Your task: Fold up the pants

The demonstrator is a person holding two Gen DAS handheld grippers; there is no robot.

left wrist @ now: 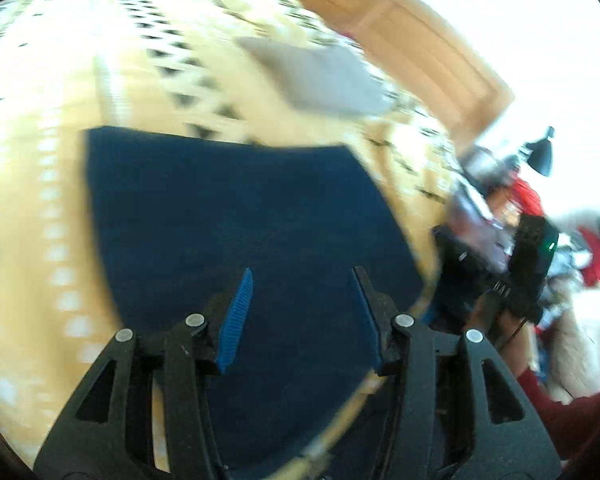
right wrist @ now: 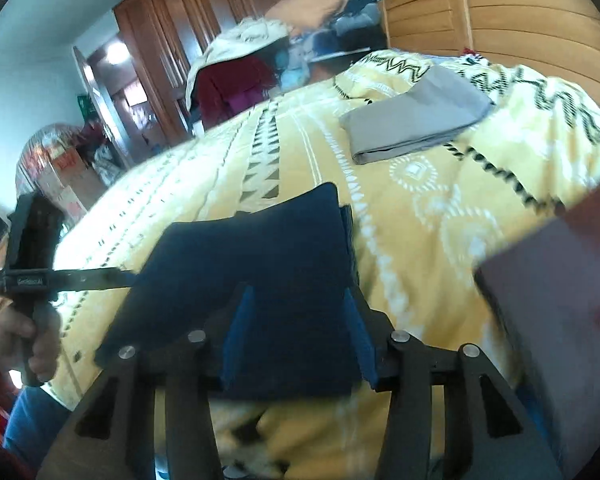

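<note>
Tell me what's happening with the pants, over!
Left gripper open, right gripper open, neither pinching cloth. Blue pants folded on the bedspread. Grey folded cloth lies apart; nothing in the way.

On the black bar of the left tongs [right wrist: 66,278], seen from my right wrist camera, I see small white print, but it is too blurred to read. I can read no other text.

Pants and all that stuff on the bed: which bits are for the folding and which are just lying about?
For the job: navy pants, left gripper, right gripper.
Lying about: grey cloth, clothes heap, lamp, boxes.
</note>
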